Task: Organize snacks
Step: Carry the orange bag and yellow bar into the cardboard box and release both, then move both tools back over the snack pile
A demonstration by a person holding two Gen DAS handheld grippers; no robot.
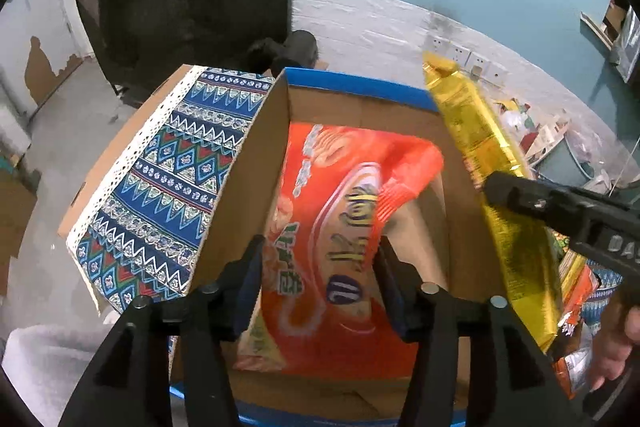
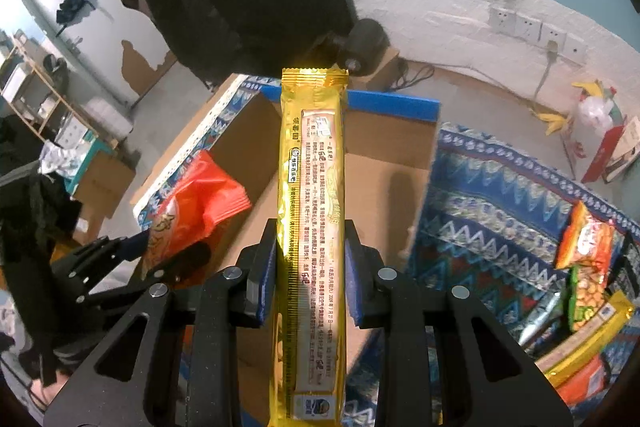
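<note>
Snack sorting over an open brown cardboard box w/ blue-taped rim [image 1: 352,83] sitting on a bench covered in blue zigzag-patterned cloth [image 1: 160,163]; left claw [image 1: 320,267] points down into the box, its pads either side of a large orange crinkly snack bag [image 1: 340,227]; pads stand clear of the bag w/ gaps visible, so it's released, not clenched; bag leans inside the box toward its left wall, top corner sticking up.

Right claw [image 2: 310,283] is clenched on a long gold foil snack pack [image 2: 312,227], blue pads pressing both long edges; pack sticks out lengthwise away from the claw, printed side up, its crimped end above the box's far rim; in left wrist view same pack [image 1: 480,147] hangs over the box's right wall.

More snacks lie on the cloth to the right of the box: small orange-and-green packet [image 2: 586,239], another gold pack [image 2: 588,343]; white brick wall w/ sockets [image 2: 528,27] behind.
</note>
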